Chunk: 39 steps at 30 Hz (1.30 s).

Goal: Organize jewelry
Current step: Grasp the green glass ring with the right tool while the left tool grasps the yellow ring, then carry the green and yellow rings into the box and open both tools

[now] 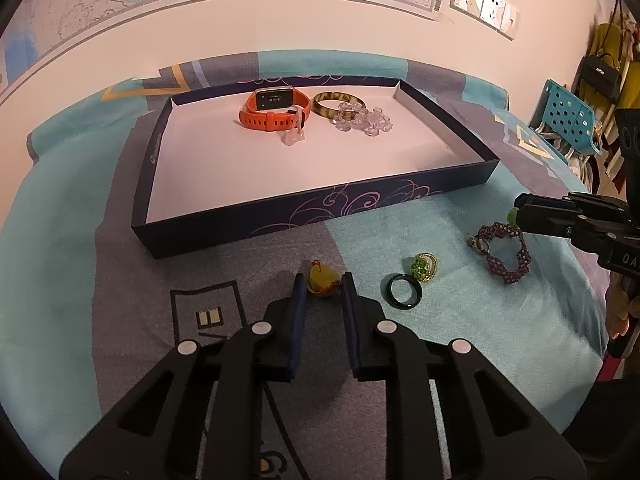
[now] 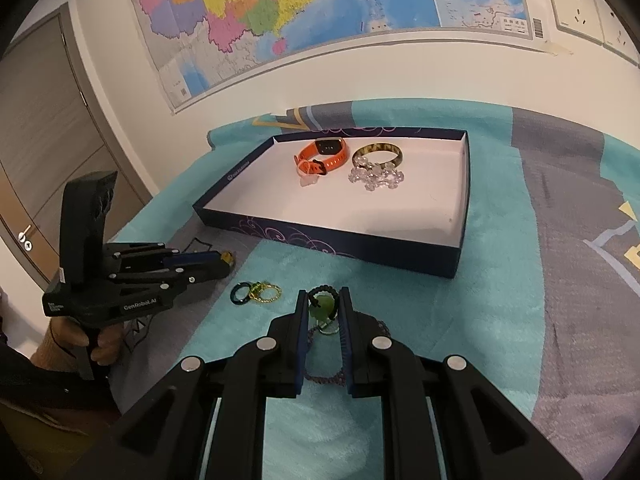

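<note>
A dark blue tray (image 1: 224, 226) with a white floor lies on a teal and grey cloth. It holds an orange watch (image 1: 274, 110), a mottled bangle (image 1: 338, 105), a clear crystal bracelet (image 1: 364, 120) and a pale pendant (image 1: 294, 138). In front of it, my left gripper (image 1: 323, 280) is shut on a yellow pendant (image 1: 322, 285). A dark ring (image 1: 405, 291) and a gold ring with green stones (image 1: 424, 267) lie to its right. My right gripper (image 2: 323, 300) is shut on a purple beaded bracelet (image 2: 325, 380) at its green bead (image 2: 322, 305); the bracelet's loop rests on the cloth.
A wall with a map (image 2: 280, 8) and sockets (image 1: 486, 4) stands behind the tray. A door (image 2: 40, 140) is at the left, a blue perforated chair (image 1: 568, 116) and hanging bags at the right. A person's hand (image 2: 100, 344) grips the left tool.
</note>
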Each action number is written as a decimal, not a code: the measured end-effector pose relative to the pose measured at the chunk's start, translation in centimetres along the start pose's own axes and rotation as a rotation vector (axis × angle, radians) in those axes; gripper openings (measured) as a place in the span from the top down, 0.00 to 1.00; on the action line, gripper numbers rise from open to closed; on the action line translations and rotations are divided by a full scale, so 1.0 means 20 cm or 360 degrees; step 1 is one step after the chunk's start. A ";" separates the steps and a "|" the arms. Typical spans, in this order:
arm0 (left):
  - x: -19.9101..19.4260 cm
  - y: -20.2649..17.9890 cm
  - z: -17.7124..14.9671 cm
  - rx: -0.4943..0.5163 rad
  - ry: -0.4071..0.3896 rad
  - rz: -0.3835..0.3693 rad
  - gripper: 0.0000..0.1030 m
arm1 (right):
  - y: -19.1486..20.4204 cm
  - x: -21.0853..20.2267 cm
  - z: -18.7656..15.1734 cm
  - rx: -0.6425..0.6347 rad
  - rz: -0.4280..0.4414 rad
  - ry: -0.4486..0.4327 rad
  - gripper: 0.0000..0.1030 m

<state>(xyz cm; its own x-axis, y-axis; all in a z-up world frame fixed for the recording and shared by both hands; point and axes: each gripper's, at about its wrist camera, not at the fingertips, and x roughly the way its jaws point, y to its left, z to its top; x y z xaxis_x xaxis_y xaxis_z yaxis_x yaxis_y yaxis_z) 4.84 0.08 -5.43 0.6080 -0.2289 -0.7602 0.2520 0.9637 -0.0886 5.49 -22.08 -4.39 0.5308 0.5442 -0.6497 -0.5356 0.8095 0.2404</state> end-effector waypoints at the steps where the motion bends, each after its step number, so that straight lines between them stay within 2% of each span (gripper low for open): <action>1: 0.00 0.00 0.00 -0.0003 -0.0001 -0.0001 0.83 | 0.00 0.00 0.00 0.0003 0.0005 -0.0002 0.87; 28: -0.15 -0.02 0.04 0.0011 -0.0128 -0.0051 0.83 | 0.02 0.01 0.08 0.0015 0.0073 -0.0050 0.87; 39: -0.20 -0.02 0.09 0.0027 -0.0182 -0.0058 0.83 | 0.04 0.02 0.17 -0.0034 0.0074 -0.0077 0.87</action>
<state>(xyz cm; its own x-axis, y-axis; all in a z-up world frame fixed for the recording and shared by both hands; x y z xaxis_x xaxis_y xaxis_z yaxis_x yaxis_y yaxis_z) 3.67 0.32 -1.10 0.6797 -0.2791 -0.6783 0.2879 0.9521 -0.1033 7.45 -20.42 -2.02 0.5360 0.5915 -0.6023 -0.5738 0.7786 0.2539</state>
